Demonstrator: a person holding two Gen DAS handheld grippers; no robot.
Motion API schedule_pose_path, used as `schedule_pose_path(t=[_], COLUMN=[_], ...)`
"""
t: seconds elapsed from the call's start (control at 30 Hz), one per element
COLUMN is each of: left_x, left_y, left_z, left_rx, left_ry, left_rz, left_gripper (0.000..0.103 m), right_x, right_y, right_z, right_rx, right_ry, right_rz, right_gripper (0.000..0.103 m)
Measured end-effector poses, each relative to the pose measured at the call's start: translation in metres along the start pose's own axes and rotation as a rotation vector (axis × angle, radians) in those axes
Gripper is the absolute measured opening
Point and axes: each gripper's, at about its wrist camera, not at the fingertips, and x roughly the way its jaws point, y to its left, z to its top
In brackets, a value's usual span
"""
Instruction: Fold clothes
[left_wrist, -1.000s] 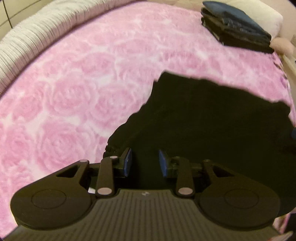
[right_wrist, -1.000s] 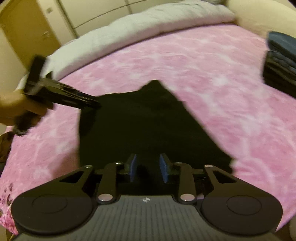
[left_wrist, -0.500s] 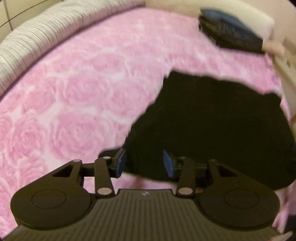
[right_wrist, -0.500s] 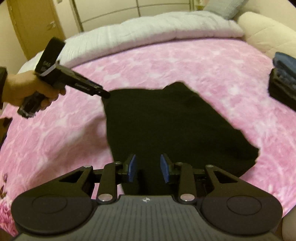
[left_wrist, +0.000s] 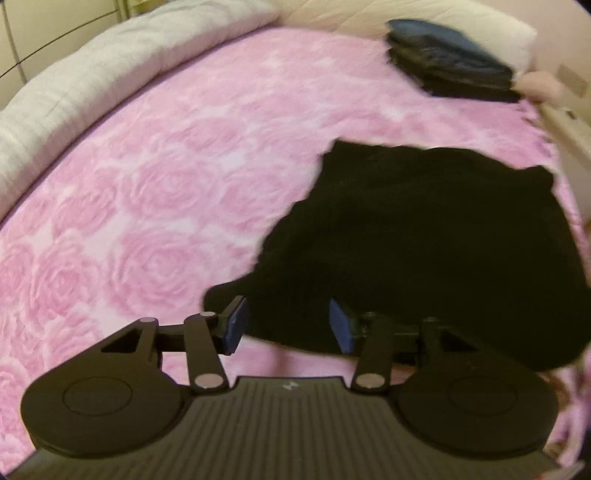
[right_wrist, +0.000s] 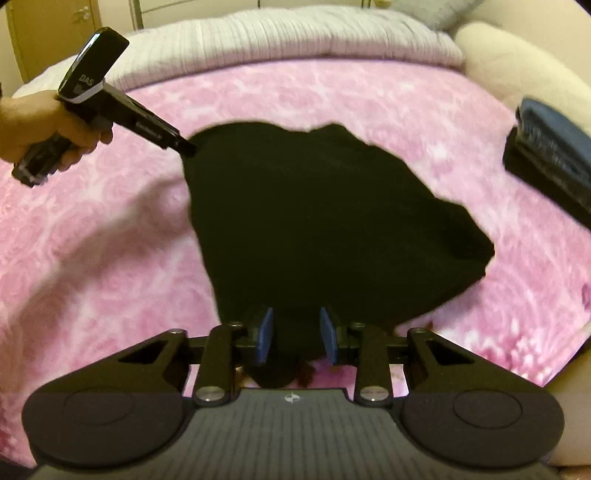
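A bed is covered by a pink rose-patterned blanket (left_wrist: 155, 192), which fills most of both wrist views, and a pale grey quilt (right_wrist: 295, 40) is bunched along its far edge. A black garment (right_wrist: 325, 221) is spread flat on the blanket, towards the near side of the bed; it is so dark that its type and its folds cannot be made out. A stack of folded dark clothes (left_wrist: 454, 70), topped by a blue piece, is seen well apart from the garment at the far corner of the bed, against a cream pillow (left_wrist: 491, 26). The left gripper (left_wrist: 286, 325) is seen with its jaws spread wide; the near-left edge of the garment lies between the blue pads (left_wrist: 235, 328), but nothing is pinched. In the right wrist view the same tool's tip is seen at the garment's far-left corner, its handle held in a person's hand (right_wrist: 44, 129). The right gripper (right_wrist: 296, 334) is seen over the near edge of the garment with a moderate gap between its jaws; black cloth lies in that gap, and whether any of it is touched by the pads cannot be told.
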Motion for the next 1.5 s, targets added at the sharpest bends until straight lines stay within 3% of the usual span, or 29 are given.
schedule_pose_path(t=[0.17, 0.23, 0.33, 0.53, 0.63, 0.83, 0.97, 1.13, 1.5], left_x=[0.017, 0.027, 0.023, -0.043, -0.080, -0.148, -0.173, -0.182, -0.195], left_y=[-0.020, -0.022, -0.024, -0.028, -0.028, -0.031, -0.040, -0.049, -0.048], left_z=[-0.009, -0.012, -0.012, -0.010, -0.011, -0.013, -0.017, -0.025, -0.032], left_rx=[0.011, -0.006, -0.033, -0.064, -0.114, -0.212, -0.250, -0.286, -0.345], left_ry=[0.011, 0.012, 0.024, 0.069, 0.082, 0.103, 0.086, 0.097, 0.073], left_rz=[-0.046, -0.052, -0.047, -0.012, 0.007, 0.040, 0.026, 0.010, -0.016], left_gripper=[0.047, 0.053, 0.052, 0.054, 0.067, 0.084, 0.101, 0.102, 0.102], right_x=[0.035, 0.044, 0.038, -0.022, -0.053, -0.100, -0.120, -0.135, -0.145], right_y=[0.001, -0.002, -0.005, -0.008, -0.010, -0.024, -0.025, -0.021, -0.020], right_z=[-0.006, -0.005, -0.004, -0.005, 0.001, 0.017, 0.031, 0.038, 0.034], right_rx=[0.085, 0.099, 0.088, 0.171, 0.237, 0.469, 0.488, 0.480, 0.534], right_ry=[0.094, 0.099, 0.095, 0.109, 0.117, 0.125, 0.118, 0.094, 0.066], right_rz=[0.034, 0.042, 0.058, 0.040, 0.022, -0.002, -0.061, -0.092, -0.090], right_gripper=[0.034, 0.035, 0.036, 0.051, 0.064, 0.074, 0.083, 0.088, 0.088])
